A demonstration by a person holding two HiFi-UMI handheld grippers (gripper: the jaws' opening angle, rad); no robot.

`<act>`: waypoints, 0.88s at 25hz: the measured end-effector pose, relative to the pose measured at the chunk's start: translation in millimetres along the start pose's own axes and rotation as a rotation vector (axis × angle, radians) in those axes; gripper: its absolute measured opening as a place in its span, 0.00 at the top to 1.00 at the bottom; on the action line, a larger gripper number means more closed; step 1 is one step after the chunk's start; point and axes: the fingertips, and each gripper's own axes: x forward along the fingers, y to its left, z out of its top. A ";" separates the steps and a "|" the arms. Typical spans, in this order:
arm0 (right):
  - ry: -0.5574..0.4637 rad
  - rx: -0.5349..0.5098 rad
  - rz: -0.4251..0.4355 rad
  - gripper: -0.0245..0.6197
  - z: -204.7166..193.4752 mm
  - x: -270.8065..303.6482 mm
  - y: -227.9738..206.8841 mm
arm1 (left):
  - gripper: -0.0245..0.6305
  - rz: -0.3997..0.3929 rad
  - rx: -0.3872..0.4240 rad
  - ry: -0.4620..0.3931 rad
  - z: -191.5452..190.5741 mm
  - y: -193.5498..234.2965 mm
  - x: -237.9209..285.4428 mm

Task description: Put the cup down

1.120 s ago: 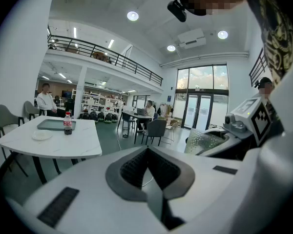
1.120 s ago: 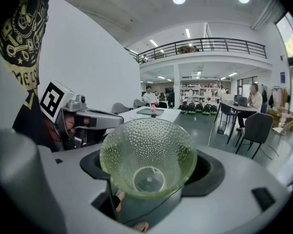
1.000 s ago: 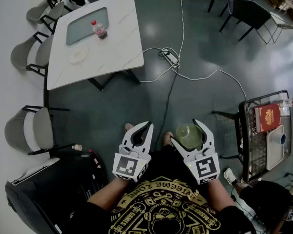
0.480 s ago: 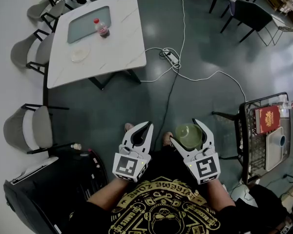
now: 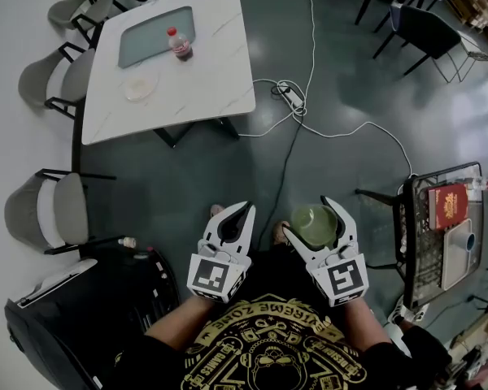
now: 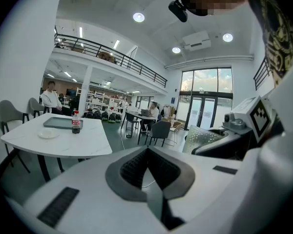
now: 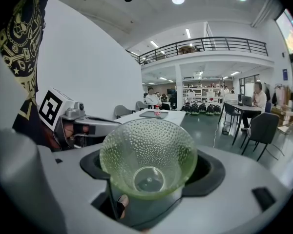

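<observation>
Green cup (image 7: 147,160): pebbled glass, empty, clamped between the jaws of the right gripper (image 5: 307,219), over the floor and well apart from the white tabletop (image 5: 211,80).
Left gripper (image 5: 242,211): jaws together, nothing between them, just beside the right one.
Tabletop: bottle (image 5: 180,45) of dark drink at the tray's (image 5: 150,37) edge; small dish (image 5: 141,86) nearer the near-left corner.

The cup (image 5: 313,225) is translucent green glass, dimpled, flaring to a wide rim, and empty. It sits clamped in the jaws of the right gripper (image 5: 307,216), above the floor (image 5: 187,187).
</observation>
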 end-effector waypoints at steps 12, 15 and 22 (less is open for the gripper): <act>-0.001 -0.010 0.017 0.35 38.7 56.9 18.3 | 0.97 0.030 -0.013 -0.024 28.5 70.4 -5.6; -0.003 -0.022 0.024 0.35 49.1 71.0 24.1 | 0.97 0.038 -0.014 -0.036 37.2 87.0 -6.8; -0.011 -0.046 0.032 0.35 78.1 99.7 42.4 | 0.97 0.042 -0.022 -0.060 56.0 122.5 -15.6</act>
